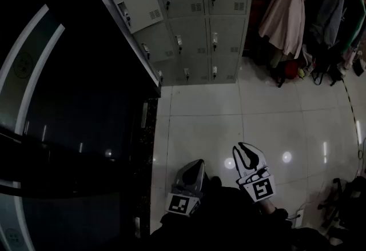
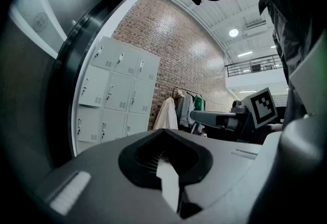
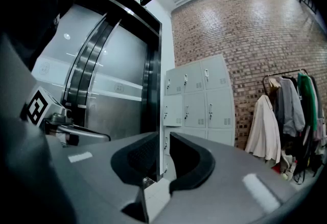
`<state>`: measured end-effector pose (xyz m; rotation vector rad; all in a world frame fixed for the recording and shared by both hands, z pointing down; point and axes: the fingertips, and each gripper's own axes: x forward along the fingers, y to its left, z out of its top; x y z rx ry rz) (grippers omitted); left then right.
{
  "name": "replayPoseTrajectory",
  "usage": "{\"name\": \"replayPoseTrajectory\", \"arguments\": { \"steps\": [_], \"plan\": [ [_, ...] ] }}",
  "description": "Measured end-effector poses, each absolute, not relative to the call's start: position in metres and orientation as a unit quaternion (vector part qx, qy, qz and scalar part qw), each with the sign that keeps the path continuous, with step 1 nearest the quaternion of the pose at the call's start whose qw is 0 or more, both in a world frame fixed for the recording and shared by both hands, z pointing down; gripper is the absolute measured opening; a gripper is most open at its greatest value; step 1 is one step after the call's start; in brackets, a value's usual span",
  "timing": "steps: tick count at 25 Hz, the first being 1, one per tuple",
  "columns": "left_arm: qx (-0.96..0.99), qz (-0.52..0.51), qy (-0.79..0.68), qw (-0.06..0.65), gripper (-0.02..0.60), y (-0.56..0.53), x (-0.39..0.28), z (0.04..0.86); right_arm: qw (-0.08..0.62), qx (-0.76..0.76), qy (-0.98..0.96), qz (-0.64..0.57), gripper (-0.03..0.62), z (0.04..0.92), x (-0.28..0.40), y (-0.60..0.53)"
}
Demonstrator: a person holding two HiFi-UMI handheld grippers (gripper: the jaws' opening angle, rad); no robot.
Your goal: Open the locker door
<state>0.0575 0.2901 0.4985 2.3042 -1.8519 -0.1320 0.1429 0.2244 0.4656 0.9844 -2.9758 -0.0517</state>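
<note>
A bank of grey lockers (image 1: 194,15) stands against the brick wall, far ahead of me. One door (image 1: 137,1) in its left column stands ajar; the others look closed. My left gripper (image 1: 191,172) hangs low near my body over the tiled floor, its jaws shut with nothing between them. Just to its right, my right gripper (image 1: 247,158) shows a narrow gap between its jaws, with nothing in it. The lockers (image 2: 115,95) lie well beyond the left gripper (image 2: 162,159) in its own view. The right gripper (image 3: 163,154) points toward the lockers (image 3: 196,100) from a distance.
A tall dark cabinet with glossy curved panels (image 1: 68,101) fills the left side, right beside me. Coats hang on a rack (image 1: 286,12) at the back right, with bags beneath. White floor tiles (image 1: 200,112) stretch between me and the lockers. Cables and dark gear (image 1: 343,204) lie at the lower right.
</note>
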Motion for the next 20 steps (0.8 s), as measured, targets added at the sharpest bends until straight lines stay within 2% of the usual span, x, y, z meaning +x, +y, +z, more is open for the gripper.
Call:
{"name": "replayPoseTrajectory", "arguments": {
  "steps": [3,7,10,15,20],
  "plan": [
    [0.766,-0.034,-0.635,0.1,0.017,0.279,0.037,0.506,0.024,0.311,-0.95,0.0,0.086,0.477,0.126,0.195],
    [0.752,-0.029,-0.648,0.121,0.049,0.247,0.001,0.523,0.044,0.306,-0.951,0.01,0.129,0.493,0.092,0.14],
    [0.748,-0.028,-0.649,0.137,0.063,0.205,-0.033,0.538,0.06,0.307,-0.95,0.003,0.13,0.501,0.06,0.084],
    [0.752,-0.034,-0.643,0.143,0.121,0.113,-0.103,0.535,0.076,0.333,-0.94,-0.014,0.13,0.492,0.0,-0.037],
    [0.759,-0.052,-0.632,0.148,0.121,0.043,-0.167,0.527,0.057,0.361,-0.931,0.003,0.13,0.472,-0.058,-0.135]
  ]
}}
